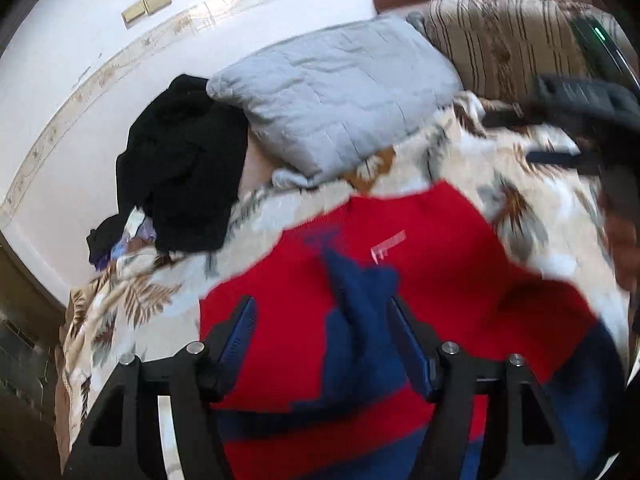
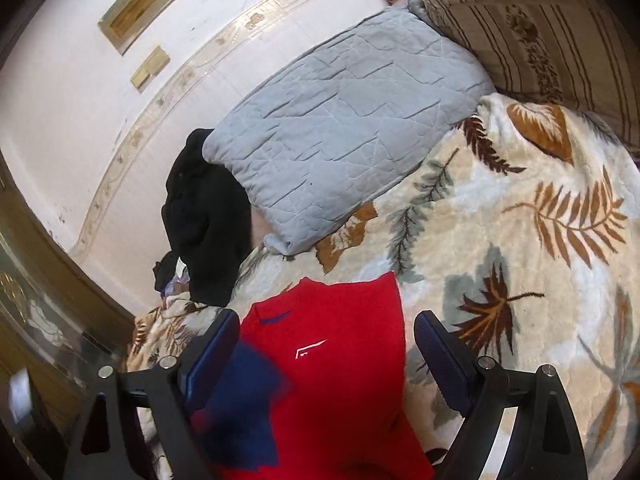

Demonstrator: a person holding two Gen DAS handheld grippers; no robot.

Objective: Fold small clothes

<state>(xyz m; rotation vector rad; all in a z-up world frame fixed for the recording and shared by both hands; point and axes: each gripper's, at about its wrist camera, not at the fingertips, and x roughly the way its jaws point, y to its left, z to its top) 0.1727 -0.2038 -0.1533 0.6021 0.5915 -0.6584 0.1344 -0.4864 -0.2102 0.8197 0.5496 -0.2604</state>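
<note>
Grippers over collar-away red shirt

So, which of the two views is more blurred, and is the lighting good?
Left wrist view: motion-smeared, the red shirt and the other gripper look soft. Right wrist view: mostly sharp, quilting on the grey pillow is crisp. Both views: bright, even light, strong fisheye bending.

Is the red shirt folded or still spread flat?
Partly folded: a navy sleeve lies turned in over the red shirt front on the leaf-print blanket. Its lower part is out of view.
</note>
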